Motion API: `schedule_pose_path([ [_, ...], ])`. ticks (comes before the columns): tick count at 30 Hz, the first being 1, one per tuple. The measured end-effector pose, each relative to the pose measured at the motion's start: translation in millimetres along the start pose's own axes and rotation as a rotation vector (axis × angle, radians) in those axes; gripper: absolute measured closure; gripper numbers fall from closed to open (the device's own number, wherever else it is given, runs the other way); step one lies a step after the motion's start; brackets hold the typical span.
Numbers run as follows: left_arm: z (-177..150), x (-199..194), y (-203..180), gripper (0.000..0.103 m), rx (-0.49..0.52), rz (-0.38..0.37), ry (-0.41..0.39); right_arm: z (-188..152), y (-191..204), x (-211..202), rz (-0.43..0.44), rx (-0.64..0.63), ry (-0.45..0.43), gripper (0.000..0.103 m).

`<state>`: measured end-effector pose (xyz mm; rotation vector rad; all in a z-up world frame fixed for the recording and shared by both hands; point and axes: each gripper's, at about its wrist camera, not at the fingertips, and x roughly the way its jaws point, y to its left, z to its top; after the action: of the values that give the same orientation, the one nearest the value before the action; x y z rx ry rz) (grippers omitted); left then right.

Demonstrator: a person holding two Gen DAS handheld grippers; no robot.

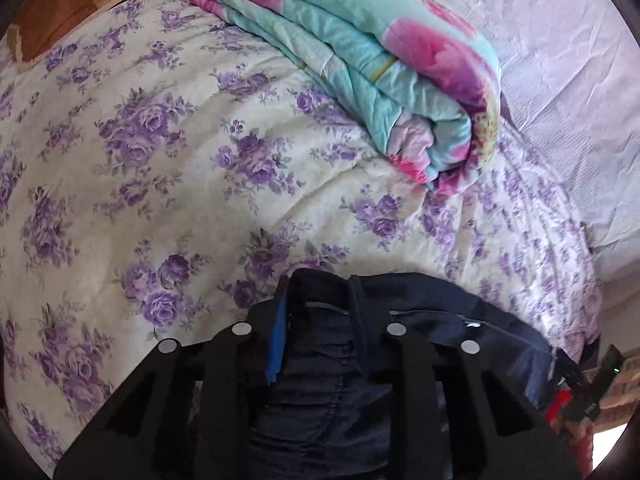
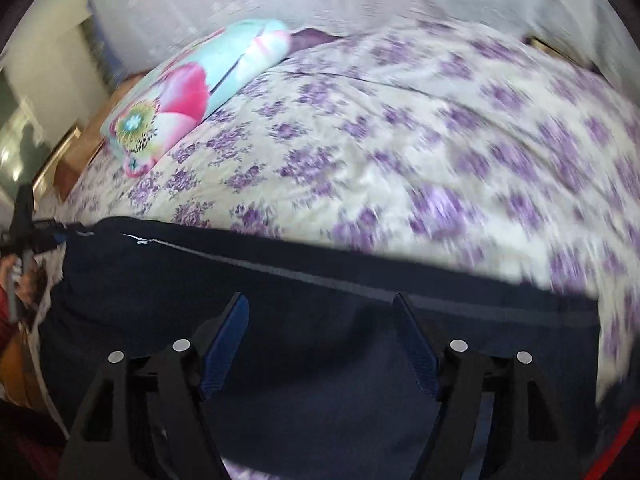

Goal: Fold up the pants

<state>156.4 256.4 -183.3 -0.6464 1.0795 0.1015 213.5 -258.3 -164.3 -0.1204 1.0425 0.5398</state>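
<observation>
Dark navy pants [image 1: 460, 312] lie on the purple-flowered bedspread [image 1: 160, 168]. In the left wrist view my left gripper [image 1: 320, 292] is shut on a bunched end of the pants. The gathered fabric fills the gap beside the blue pad [image 1: 276, 344]. In the right wrist view the pants [image 2: 160, 280] stretch flat across the bed, with a pale stripe along them. My right gripper [image 2: 320, 298] hovers over their middle, open, both blue pads bare and nothing between them. The left gripper [image 2: 24, 232] shows at the far left edge, at the end of the pants.
A folded teal and pink quilt [image 1: 380, 60] lies on the bed behind the pants, also seen as the quilt [image 2: 188, 92] at the upper left. Pale lilac cloth [image 1: 560, 40] covers the far side. A wooden bed edge [image 1: 48, 12] is at the top left.
</observation>
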Motion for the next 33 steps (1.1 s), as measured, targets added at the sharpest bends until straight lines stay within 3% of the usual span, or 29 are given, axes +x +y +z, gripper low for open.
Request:
schedule_pose_path([
  [1, 1.3, -2.7, 2.2, 0.078, -0.01, -0.005, 0.001, 8.7, 0.8, 8.5, -0.014, 0.02, -0.037, 0.028],
  [3, 1.7, -2.9, 0.8, 0.078, -0.016, 0.005, -0.003, 25.1, 5.2, 31.2, -0.009, -0.091, 0.002, 0.028],
  [8, 0.4, -3.5, -6.3, 0.079, -0.006, 0.036, -0.015, 32.6, 10.5, 77.2, -0.024, -0.262, 0.167, 0.032],
  [11, 1.7, -5.0, -1.6, 0.079, -0.031, 0.015, -0.012, 25.7, 10.9, 73.7, 0.021, -0.222, 0.185, 0.075],
  [13, 1.0, -5.4, -0.7, 0.079, -0.036, 0.011, -0.013, 19.4, 18.7, 53.3, -0.016, -0.224, 0.151, 0.092],
  [20, -7.6, -32.9, -4.7, 0.08, -0.023, -0.051, -0.049, -31.5, 70.3, -50.6, -0.02, -0.17, 0.007, 0.096],
  [24, -29.2, -63.9, 2.0, 0.08, -0.017, -0.113, -0.077, -89.8, 117.3, -97.4, -0.018, -0.119, -0.038, 0.096],
  [29, -68.9, -100.8, 27.8, 0.077, -0.046, -0.146, -0.089, -164.5, 149.9, -124.9, 0.015, 0.029, -0.036, 0.096],
  [30, -79.5, -106.3, 36.6, 0.074, -0.065, -0.144, -0.074, -179.5, 154.2, -126.9, 0.02, 0.055, -0.024, 0.096],
  [33, -111.1, -109.4, 60.2, 0.042, -0.155, -0.122, 0.0, -210.0, 160.5, -128.1, 0.026, 0.119, 0.0, 0.096],
])
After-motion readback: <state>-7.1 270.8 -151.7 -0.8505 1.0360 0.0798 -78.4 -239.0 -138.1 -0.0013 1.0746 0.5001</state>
